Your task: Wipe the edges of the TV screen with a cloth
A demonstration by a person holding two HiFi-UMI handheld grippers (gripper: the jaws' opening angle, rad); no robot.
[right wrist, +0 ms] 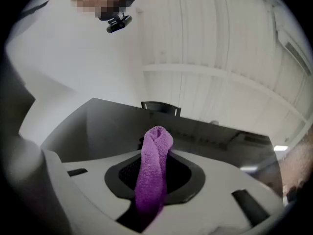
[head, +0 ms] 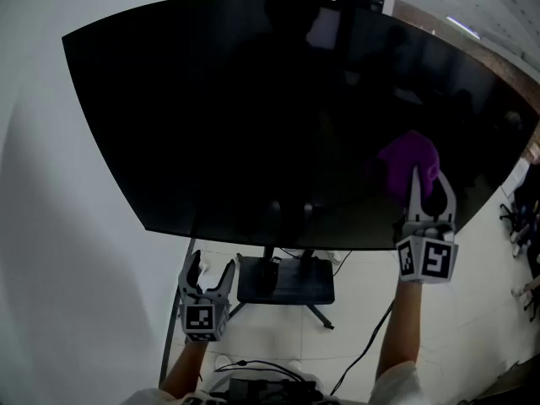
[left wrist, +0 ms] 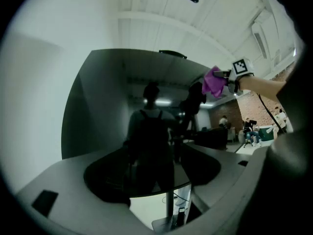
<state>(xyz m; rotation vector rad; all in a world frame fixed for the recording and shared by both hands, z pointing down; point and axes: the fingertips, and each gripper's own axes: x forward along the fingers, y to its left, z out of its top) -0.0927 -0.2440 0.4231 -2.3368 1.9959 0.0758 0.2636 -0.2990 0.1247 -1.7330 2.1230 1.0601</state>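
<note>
The big black TV screen (head: 253, 108) fills the head view; its bottom edge (head: 278, 241) runs across the middle. My right gripper (head: 429, 184) is shut on a purple cloth (head: 411, 160), held against the glass near the lower right part of the screen. In the right gripper view the cloth (right wrist: 154, 173) stands pinched between the jaws, with the screen (right wrist: 98, 126) just behind it. My left gripper (head: 212, 264) hangs open and empty below the screen's bottom edge, left of the stand. The left gripper view shows the screen (left wrist: 107, 111) ahead and the cloth (left wrist: 213, 82) at its upper right.
The TV's dark stand base (head: 285, 281) sits on the pale floor under the screen, with a cable (head: 364, 344) trailing toward me. A white wall (head: 51, 226) lies behind and to the left. People sit by a brick wall (left wrist: 250, 129) far to the right.
</note>
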